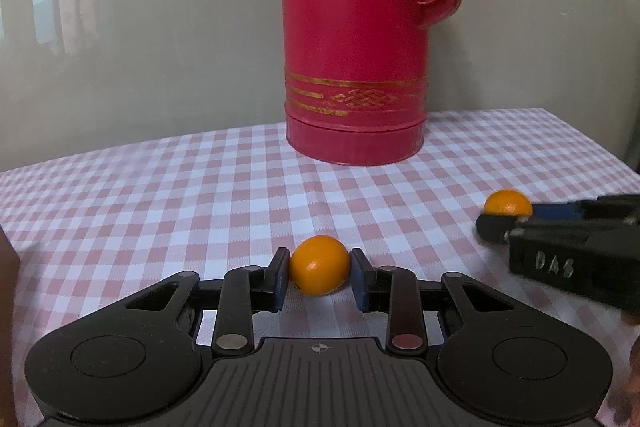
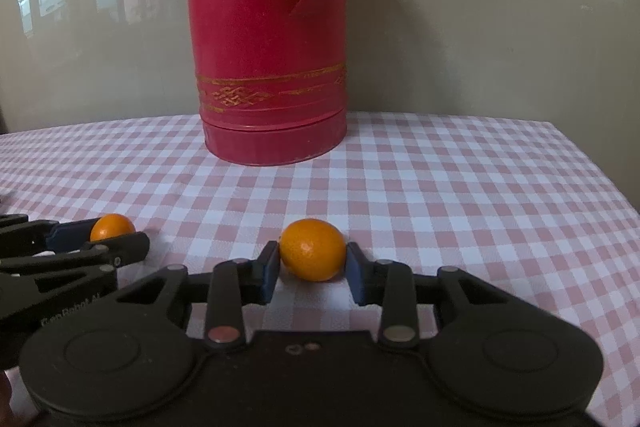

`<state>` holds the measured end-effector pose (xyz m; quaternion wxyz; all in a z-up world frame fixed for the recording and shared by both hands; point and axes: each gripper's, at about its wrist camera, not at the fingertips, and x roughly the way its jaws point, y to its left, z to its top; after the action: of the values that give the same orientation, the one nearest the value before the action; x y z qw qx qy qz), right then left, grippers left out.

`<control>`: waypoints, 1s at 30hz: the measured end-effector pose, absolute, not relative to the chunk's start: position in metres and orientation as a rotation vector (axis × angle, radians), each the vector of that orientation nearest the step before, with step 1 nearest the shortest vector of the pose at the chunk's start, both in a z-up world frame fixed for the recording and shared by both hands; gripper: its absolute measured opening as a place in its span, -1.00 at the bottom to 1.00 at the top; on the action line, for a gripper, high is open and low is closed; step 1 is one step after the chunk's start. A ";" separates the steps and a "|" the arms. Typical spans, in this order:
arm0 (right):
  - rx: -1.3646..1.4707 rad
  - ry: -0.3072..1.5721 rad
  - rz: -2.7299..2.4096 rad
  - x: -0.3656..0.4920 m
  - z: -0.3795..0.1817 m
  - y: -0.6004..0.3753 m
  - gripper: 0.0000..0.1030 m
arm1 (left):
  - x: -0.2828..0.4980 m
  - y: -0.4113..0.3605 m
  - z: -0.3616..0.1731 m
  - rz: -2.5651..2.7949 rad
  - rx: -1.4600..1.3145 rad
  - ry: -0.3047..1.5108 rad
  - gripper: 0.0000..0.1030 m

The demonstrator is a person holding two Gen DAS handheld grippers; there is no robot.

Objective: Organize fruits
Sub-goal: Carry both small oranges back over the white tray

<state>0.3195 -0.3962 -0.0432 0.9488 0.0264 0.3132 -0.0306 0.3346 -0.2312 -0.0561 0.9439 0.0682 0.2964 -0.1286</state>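
Two small orange fruits are on a pink-and-white checked tablecloth. In the left wrist view my left gripper (image 1: 319, 269) is shut on one orange fruit (image 1: 319, 264), its blue pads pressing both sides. My right gripper (image 1: 506, 223) shows at the right edge with the other orange fruit (image 1: 508, 202) between its fingers. In the right wrist view my right gripper (image 2: 312, 259) is shut on that orange fruit (image 2: 312, 250). My left gripper (image 2: 116, 231) shows at the left with its fruit (image 2: 112, 226).
A tall red thermos jug (image 1: 354, 39) with gold bands and a handle stands at the back of the table; it also shows in the right wrist view (image 2: 268, 39). A beige wall is behind. The table's right edge (image 2: 600, 179) is close.
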 end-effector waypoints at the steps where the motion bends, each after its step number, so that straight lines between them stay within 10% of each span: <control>1: 0.058 0.632 -0.064 0.316 -0.040 -0.397 -0.49 | 0.330 -0.230 -0.054 -0.261 0.140 0.600 -0.38; 30: 0.007 0.533 0.102 0.194 0.009 -0.308 -0.49 | 0.174 -0.118 0.001 0.007 0.040 0.427 -0.38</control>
<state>0.1937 -0.3084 0.0094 0.9634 0.0036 0.2632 0.0502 0.1743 -0.1183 0.0009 0.9771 0.0199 0.2116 0.0036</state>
